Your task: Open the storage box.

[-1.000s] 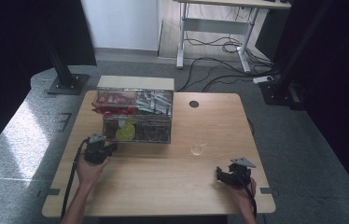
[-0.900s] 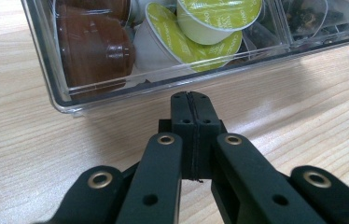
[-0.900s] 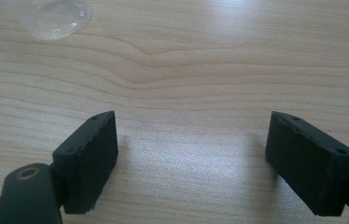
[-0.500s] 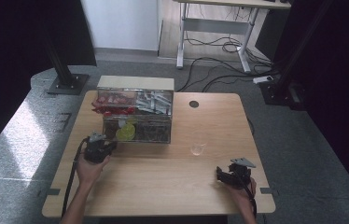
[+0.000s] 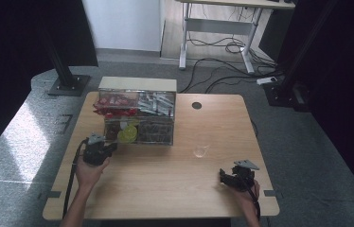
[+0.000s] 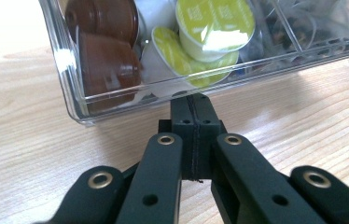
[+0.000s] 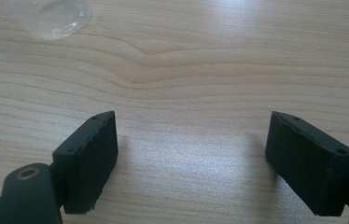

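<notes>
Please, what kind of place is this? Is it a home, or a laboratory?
It looks like a lab or recording workspace, not a home. A plain wooden table stands on grey floor between dark screens, with loose cables under a second desk behind. A clear organiser box of coffee capsules serves as the work material.

I'm looking into a lab or recording studio, not a home: black curtains (image 5: pixel 14 52) hang on both sides, black rig stands (image 5: pixel 64 71) are bolted to a grey carpet (image 5: pixel 19 142), loose cables (image 5: pixel 222 47) trail under a height-adjustable desk (image 5: pixel 222 19) behind my wooden counter (image 5: pixel 165 189).
</notes>
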